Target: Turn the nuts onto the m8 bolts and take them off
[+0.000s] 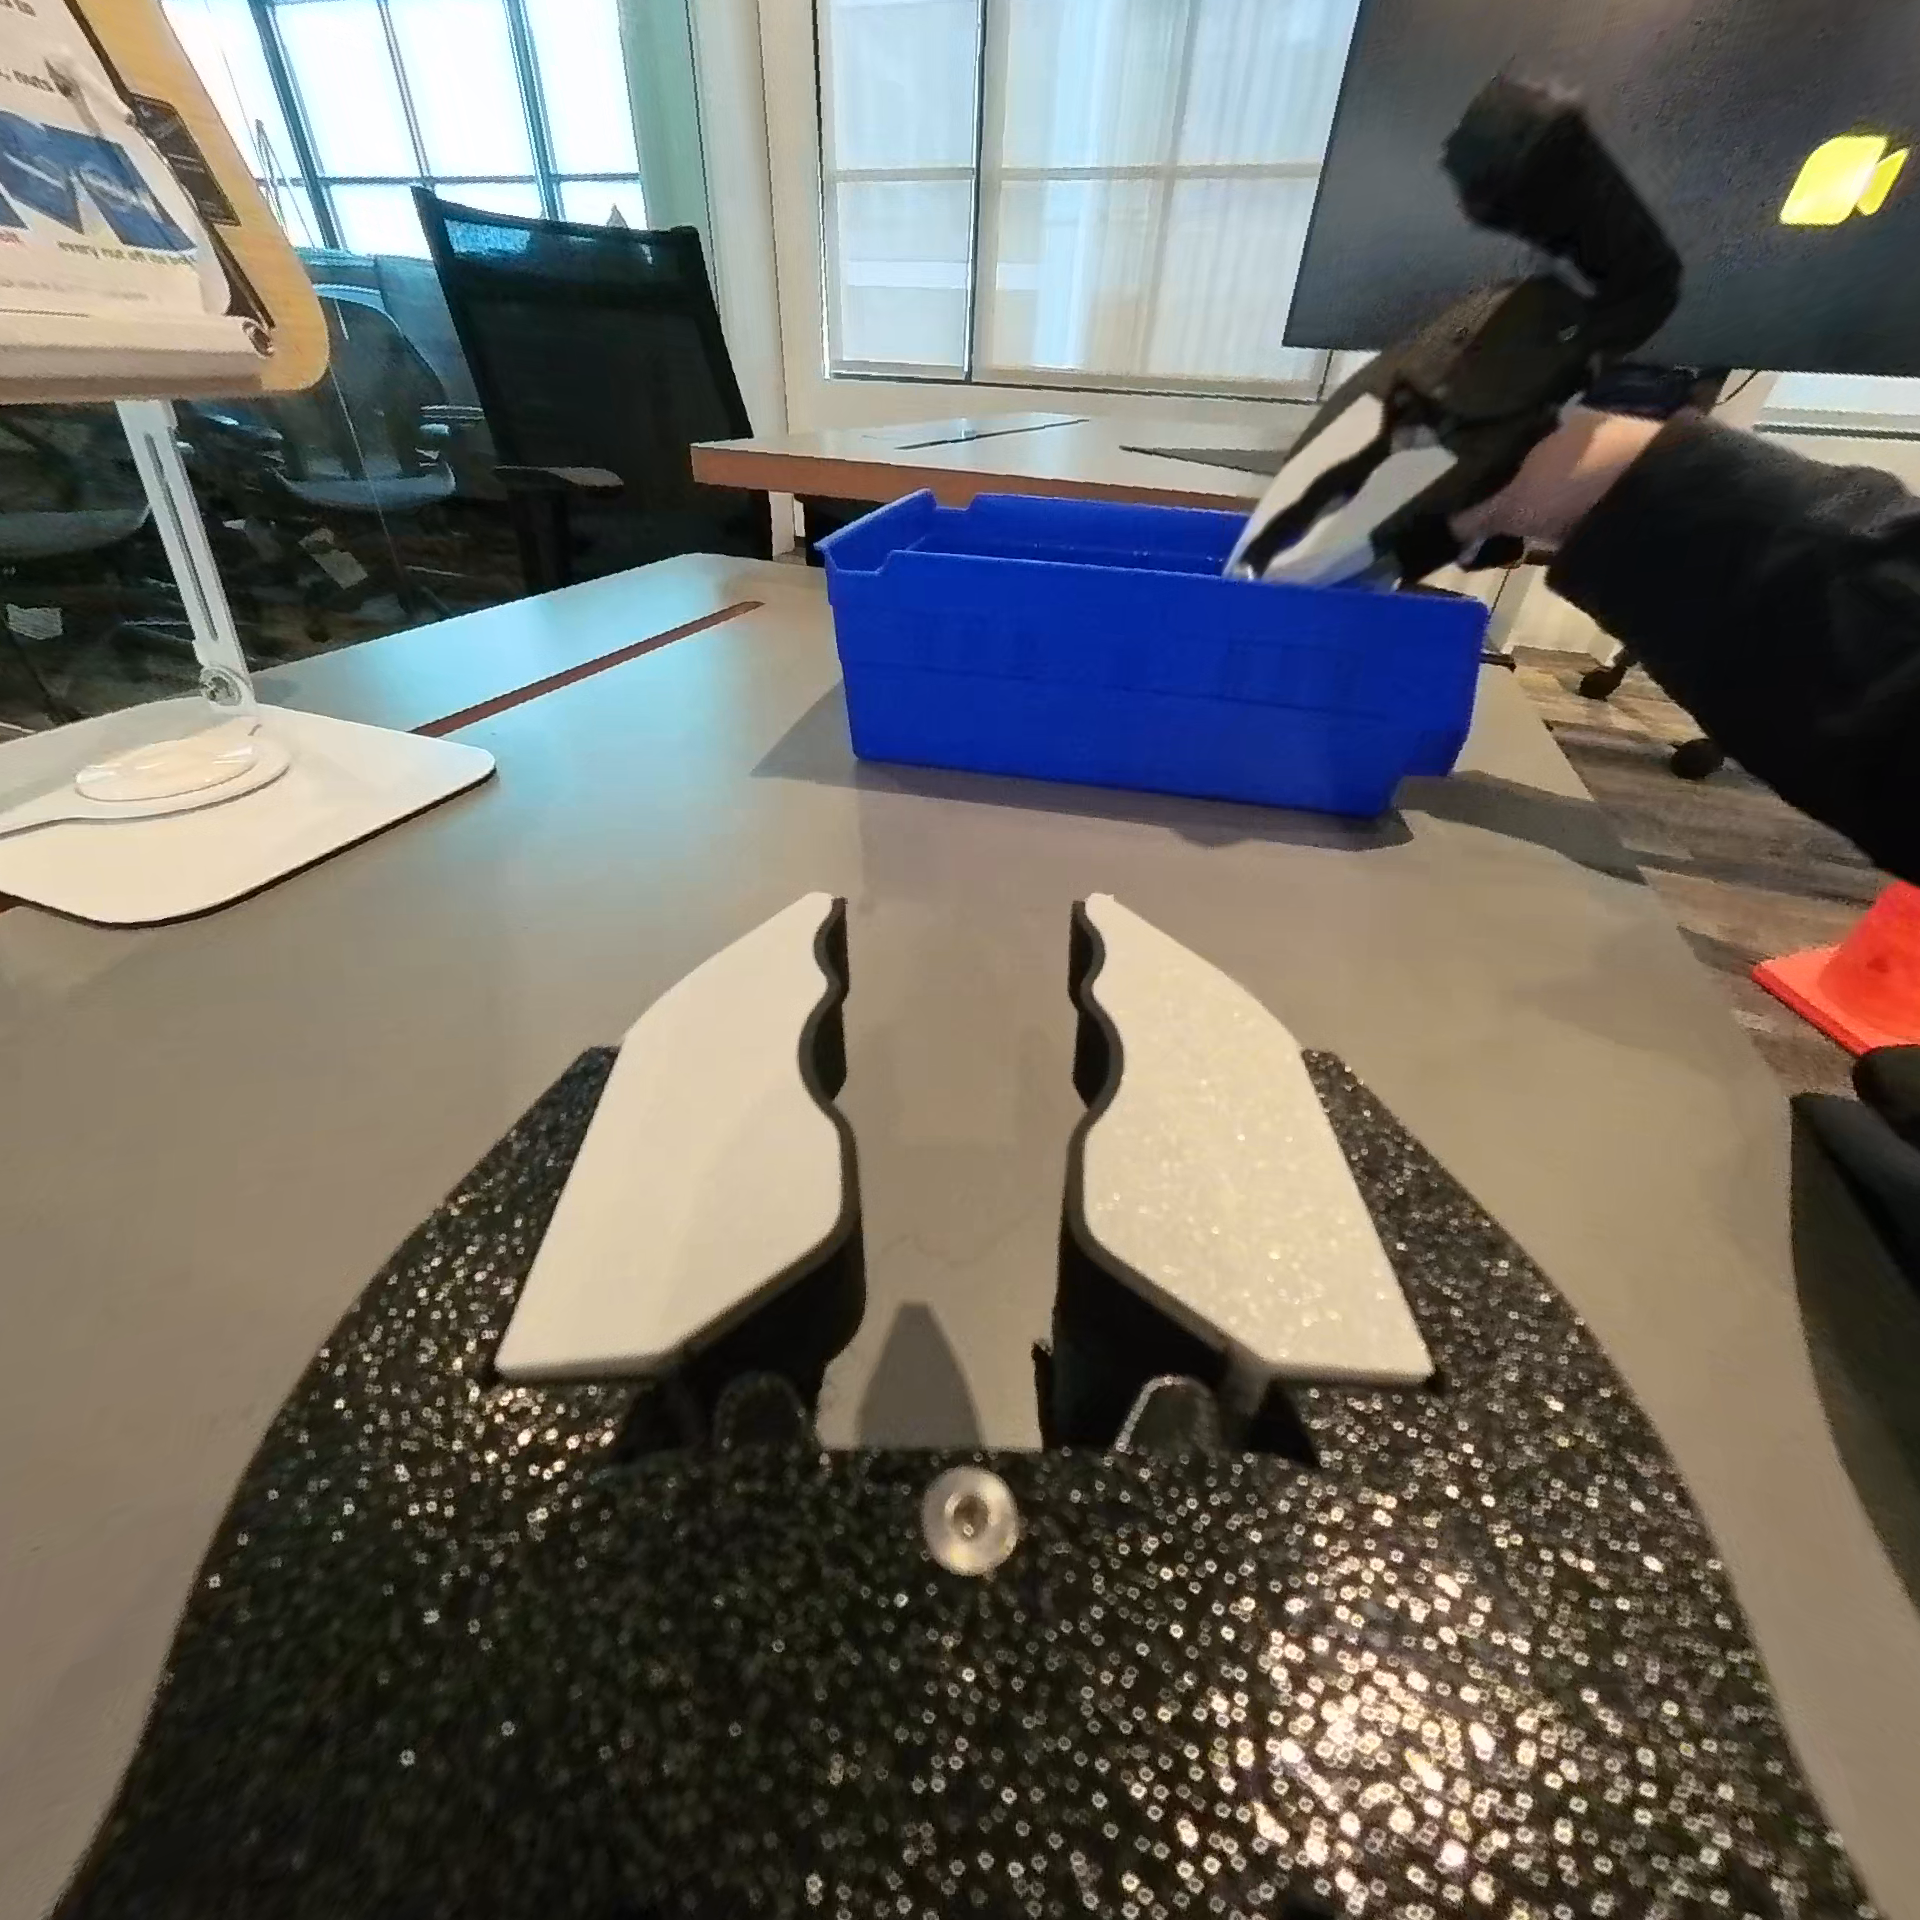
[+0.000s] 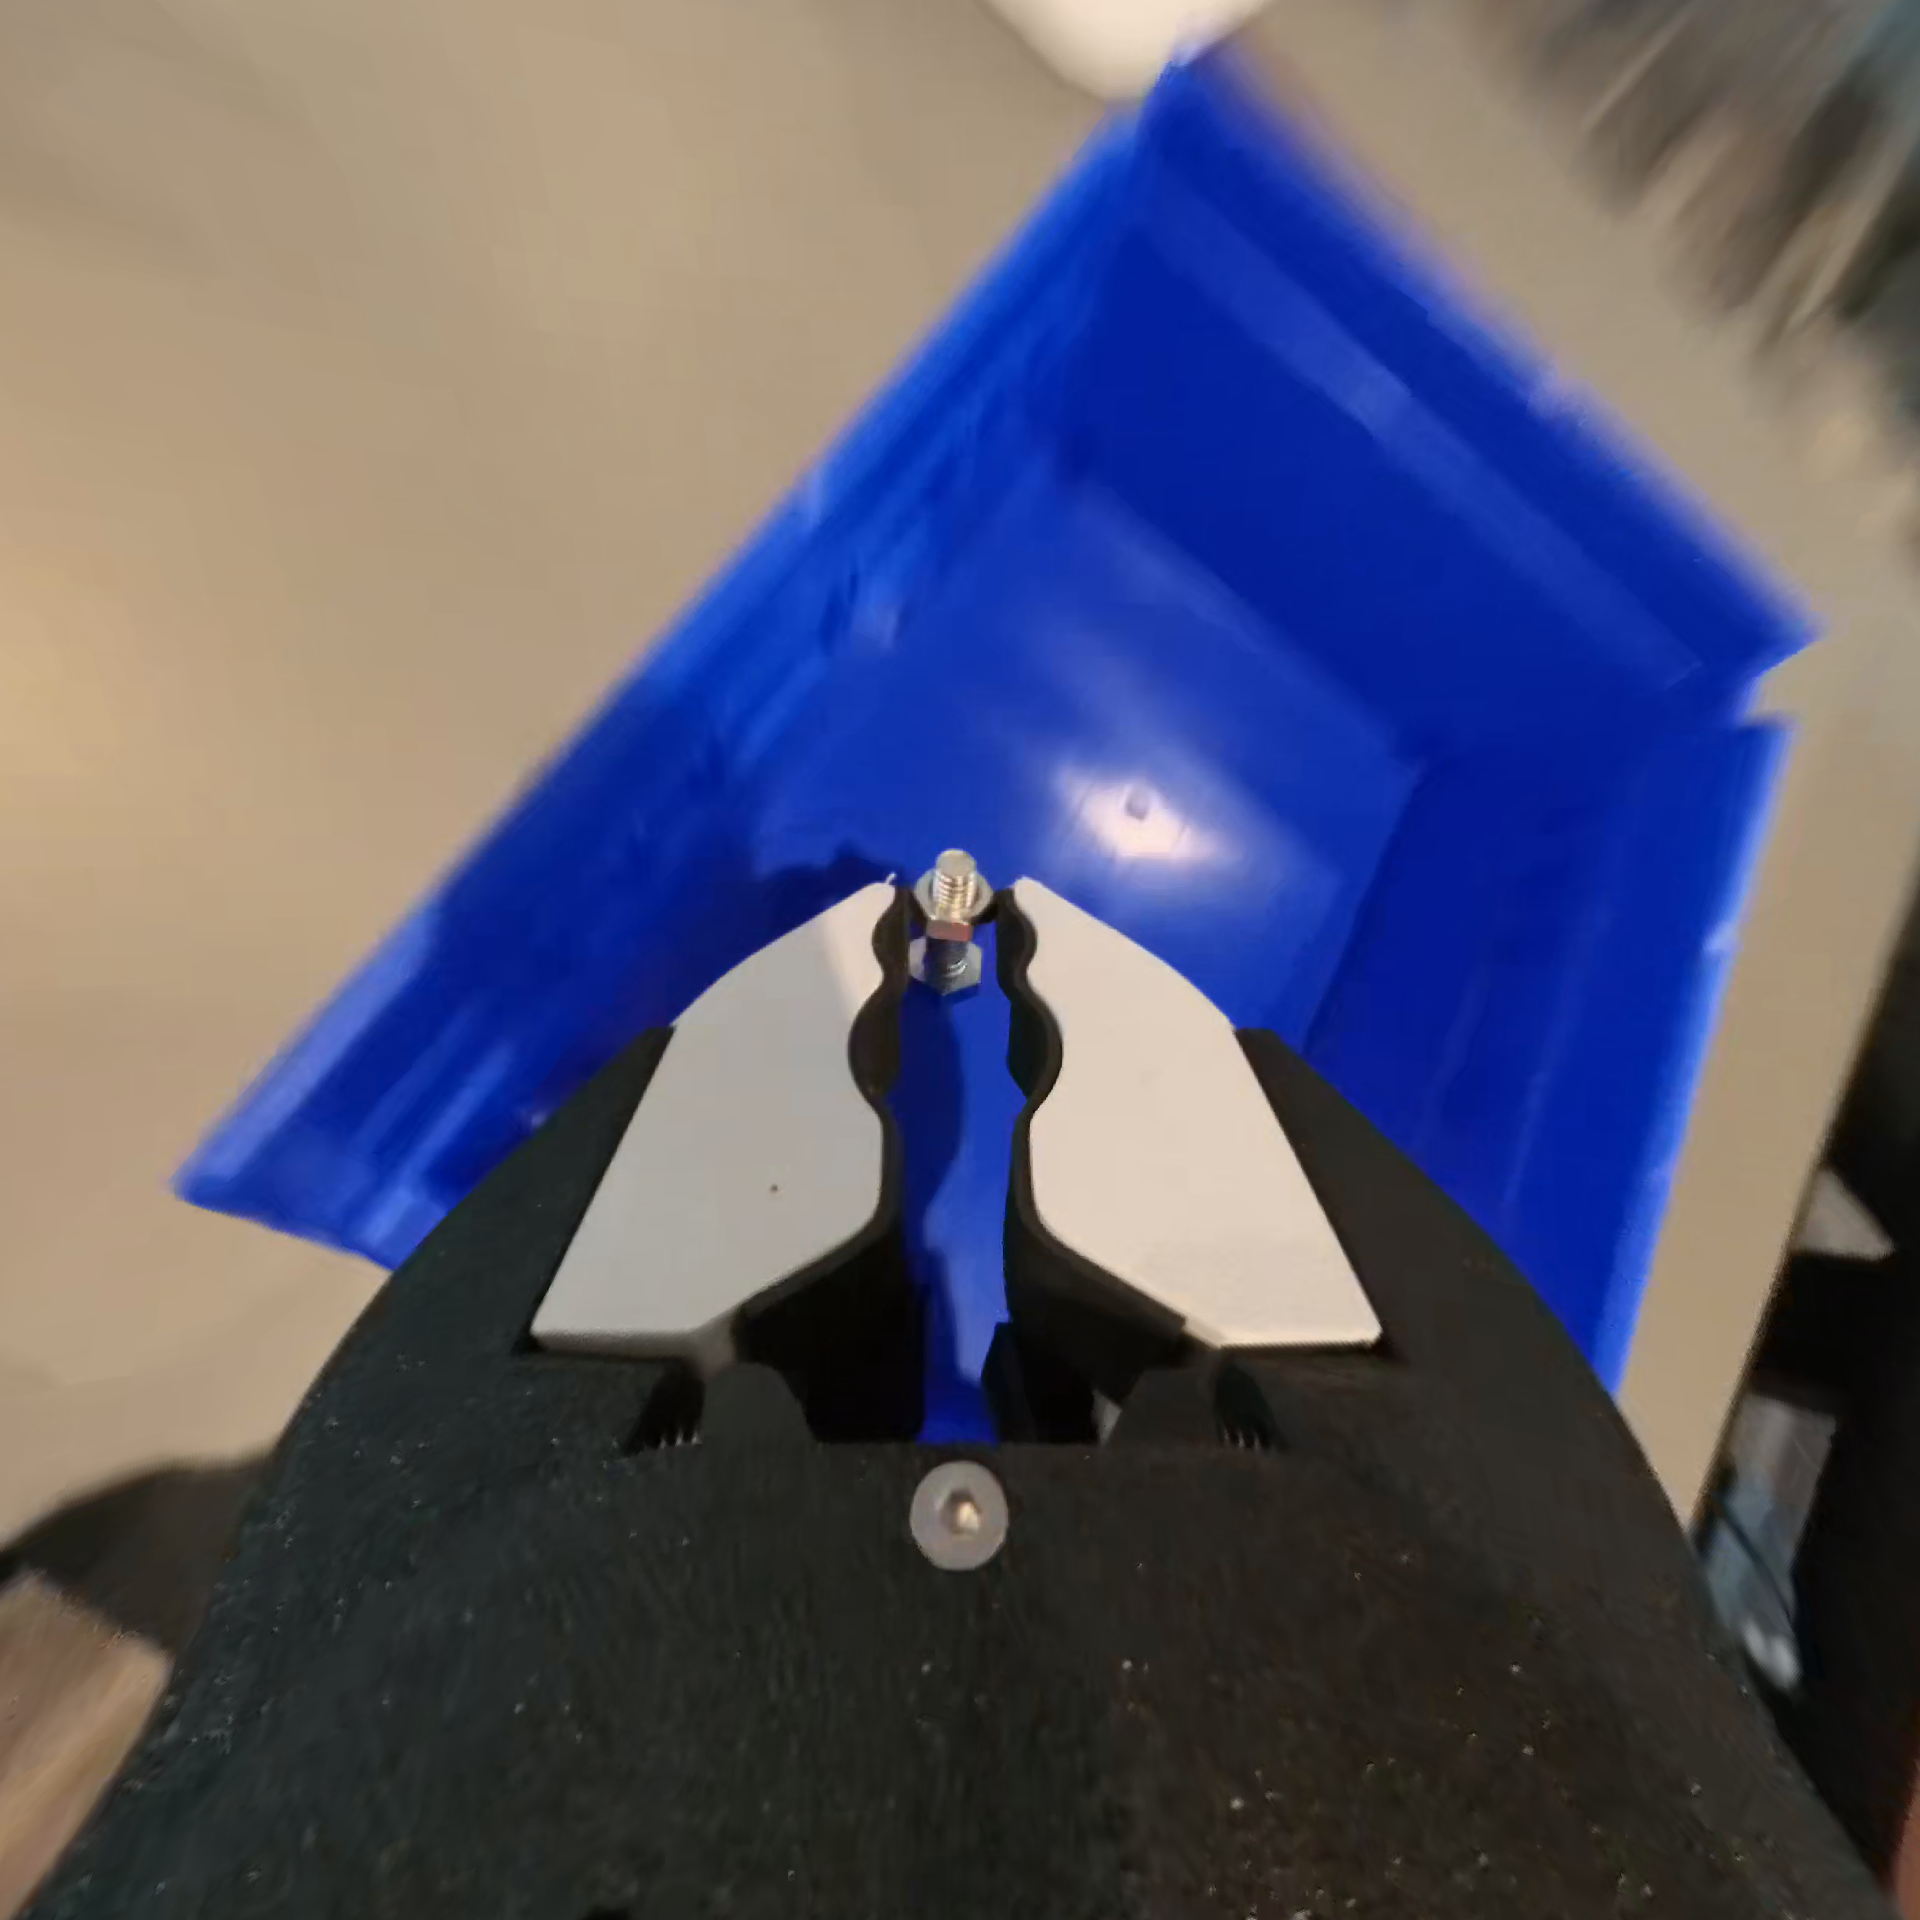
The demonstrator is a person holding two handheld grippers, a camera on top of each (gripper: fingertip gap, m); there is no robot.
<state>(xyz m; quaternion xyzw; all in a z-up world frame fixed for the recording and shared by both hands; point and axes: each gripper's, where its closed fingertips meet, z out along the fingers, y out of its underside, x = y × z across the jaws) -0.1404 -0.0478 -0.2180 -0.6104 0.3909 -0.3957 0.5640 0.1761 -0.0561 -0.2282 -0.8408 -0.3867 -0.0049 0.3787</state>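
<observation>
Looking from big to small, we see the grey table (image 1: 520, 1039), then the blue bin (image 1: 1143, 686) well ahead of our left gripper (image 1: 958, 914), whose jaws stand apart on nothing. Our right gripper (image 2: 953, 904) hangs over the bin's inside, clamped on the nut (image 2: 948, 914) of a bolt (image 2: 951, 940) whose long axis points away from us.
</observation>
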